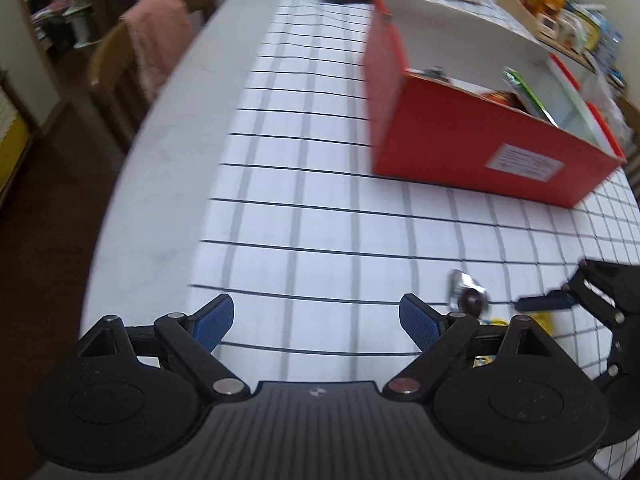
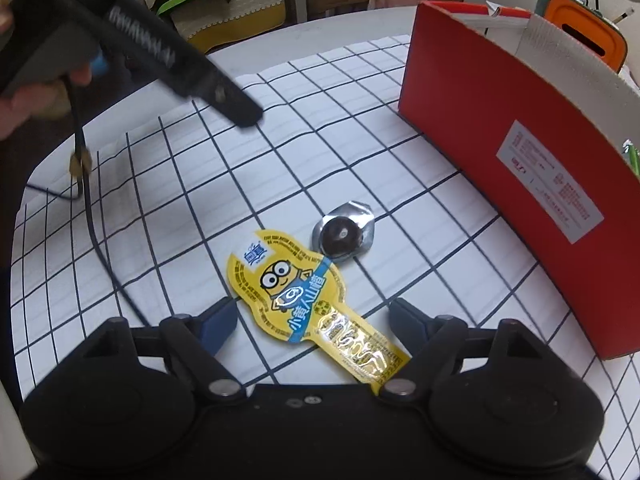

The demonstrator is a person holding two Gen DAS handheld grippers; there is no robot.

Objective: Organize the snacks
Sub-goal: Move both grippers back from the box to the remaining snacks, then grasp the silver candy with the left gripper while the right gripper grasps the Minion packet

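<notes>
Right gripper [image 2: 312, 320] spread over yellow snack packet [image 2: 296, 300], flat on checked tabletop [image 2: 168, 216], pads not pressing. Foil-wrapped chocolate [image 2: 344, 232] just beside packet; red box [image 2: 520, 168] nearer tabletop's far edge. Left gripper [image 1: 316, 320] spread, nothing between.

wrist views, steeply downward, sharing red box [image 1: 472, 148]

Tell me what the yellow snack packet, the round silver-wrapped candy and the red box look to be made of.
Yellow snack packet: glossy printed plastic film, probably; shiny gold glare.
Round silver-wrapped candy: crinkled metallic foil, dark centre.
Red box: matte cardboard, likely; thin flat walls, pale inner face, paper label.
</notes>
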